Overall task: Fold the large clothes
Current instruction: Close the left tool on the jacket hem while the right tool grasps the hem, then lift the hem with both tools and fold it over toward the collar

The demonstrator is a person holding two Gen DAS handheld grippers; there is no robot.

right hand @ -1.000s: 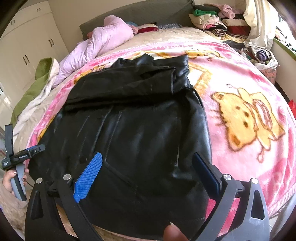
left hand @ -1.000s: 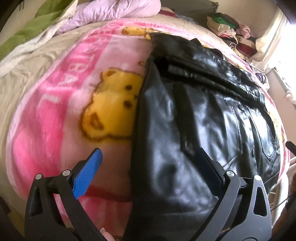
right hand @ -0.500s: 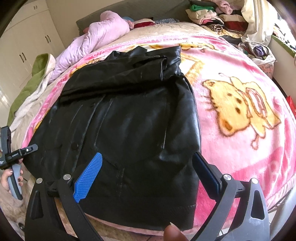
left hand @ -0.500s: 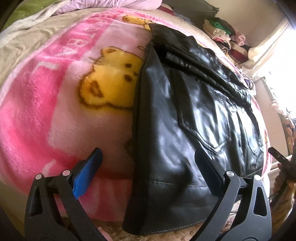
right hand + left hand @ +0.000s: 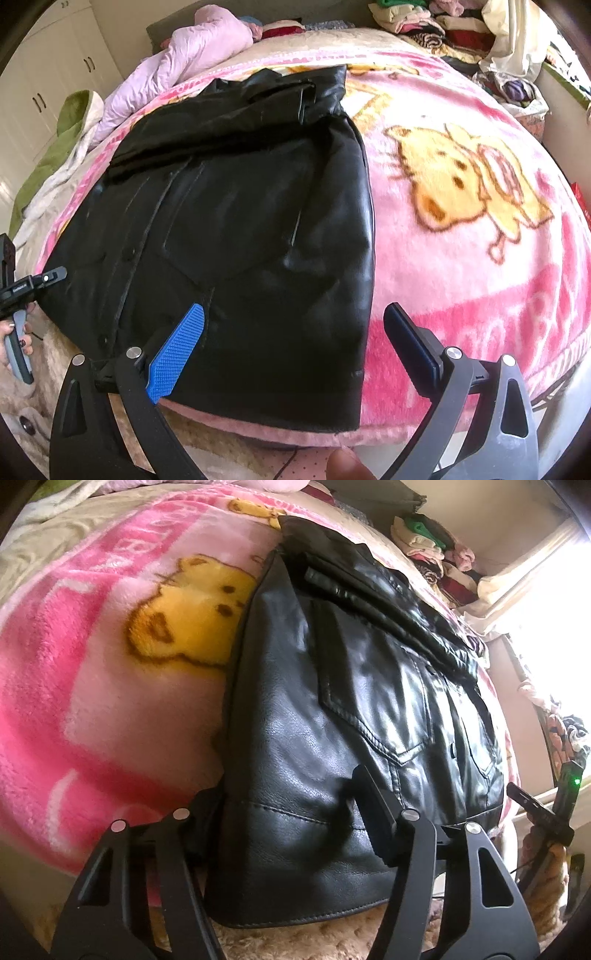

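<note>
Jacket [image 5: 332, 701] corner, at the hem, sat inside the left gripper [image 5: 286, 790]. Had stood wide open a moment before, well above the leather; had since come down close and was closing, now about half as wide. Straddled the near left corner of the hem, one finger [image 5: 373, 812] already touching the leather on top, the other at the side edge, half hidden. Showed no firm pinch yet, only a small pucker between the two. Probably meant the start of a grasp, so that the hem could be lifted and folded up toward the collar.

Pointed steeply down and forward along the garment, with no visible twist of the wrist.

Right gripper [image 5: 295, 308] had also moved nearer to the other hem corner. Hung wide open above it, blue pad [image 5: 177, 350] over the leather, the other pad over the pink blanket [image 5: 461, 258], nothing held. Tilted down in the same way.

Farther out: black leather lying flat and buttoned on the blanket, hem at the near edge of the bed, sleeves laid across the chest, collar far away.
</note>
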